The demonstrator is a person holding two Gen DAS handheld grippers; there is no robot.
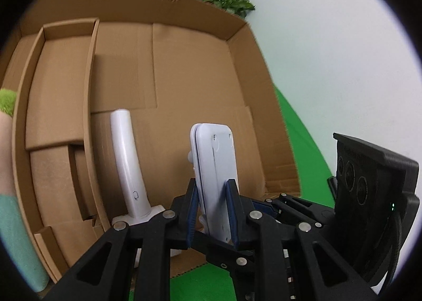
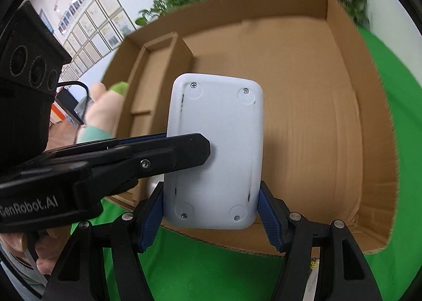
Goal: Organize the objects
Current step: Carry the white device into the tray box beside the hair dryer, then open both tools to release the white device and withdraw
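White device (image 2: 215, 153) held upright above the cardboard box's (image 2: 303, 84) near edge, clamped by left gripper (image 1: 212, 211) and right gripper (image 2: 211, 217) fingers alike, seemingly for handover or steadier lowering inside.

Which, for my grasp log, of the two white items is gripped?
The flat rectangular casing with screws on its back: left gripper and right gripper both clamp it. The curved handle stands ungripped in the cardboard box.

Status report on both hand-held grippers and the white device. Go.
Left hand-held gripper and right hand-held gripper both shut on white device. Device upright over cardboard box. White handle beside it; nothing blocking.
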